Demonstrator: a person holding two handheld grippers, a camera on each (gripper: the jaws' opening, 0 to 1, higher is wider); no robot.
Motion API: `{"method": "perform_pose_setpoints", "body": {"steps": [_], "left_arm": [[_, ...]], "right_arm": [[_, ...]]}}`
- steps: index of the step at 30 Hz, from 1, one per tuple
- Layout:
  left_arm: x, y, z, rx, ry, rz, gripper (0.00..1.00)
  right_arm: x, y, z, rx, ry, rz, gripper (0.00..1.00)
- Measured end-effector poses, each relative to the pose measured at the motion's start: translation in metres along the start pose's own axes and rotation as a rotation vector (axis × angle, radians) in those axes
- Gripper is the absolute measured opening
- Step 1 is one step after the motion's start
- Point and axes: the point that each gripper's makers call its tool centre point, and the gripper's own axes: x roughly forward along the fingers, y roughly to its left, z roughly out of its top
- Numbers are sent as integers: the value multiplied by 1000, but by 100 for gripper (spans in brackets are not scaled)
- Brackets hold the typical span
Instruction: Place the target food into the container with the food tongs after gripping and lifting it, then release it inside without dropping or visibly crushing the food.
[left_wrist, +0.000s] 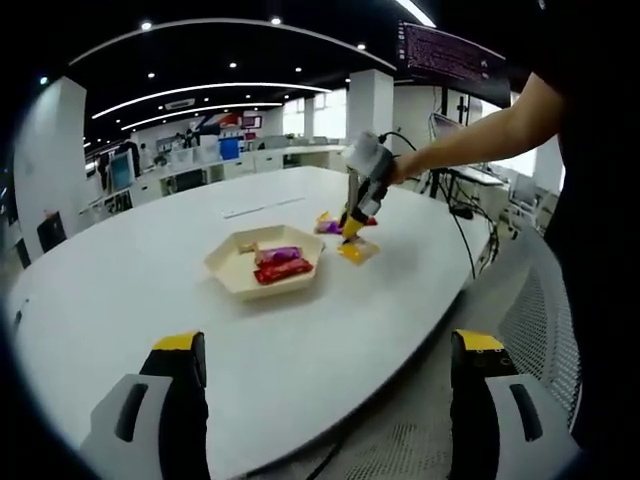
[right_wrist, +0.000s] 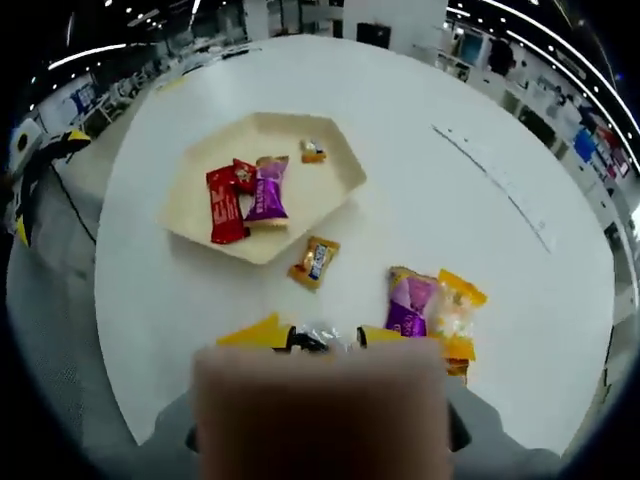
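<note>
Our left claw (left_wrist: 325, 400) stands wide, its two yellow-tipped jaws rising apart at the bottom of the left gripper view and holding nothing. We see the right claw (left_wrist: 352, 228) right of centre in that view, tips down near a yellow packet (left_wrist: 358, 250) on the white tabletop (left_wrist: 150, 290); whether they touch it we cannot tell. In the right gripper view a blurred tan shape across the bottom hides most of the right claw (right_wrist: 325, 338); its yellow tips sit close together around something small and silvery, too unclear for us to name. The hexagonal cream tray (right_wrist: 340, 170), upper left of that frame, carries a red wrapper (right_wrist: 224, 205) and a purple wrapper (right_wrist: 266, 190), long axes running roughly top to bottom. An orange candy (right_wrist: 315, 261) lies just below the tray.
</note>
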Motion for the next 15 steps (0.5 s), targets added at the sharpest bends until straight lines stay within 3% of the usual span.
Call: {"method": "perform_pose_setpoints", "body": {"steps": [15], "left_arm": [[0,2,0,-14,-4,6,100]], "right_arm": [[1,-7,-3,-18,-13,0,21]]}}
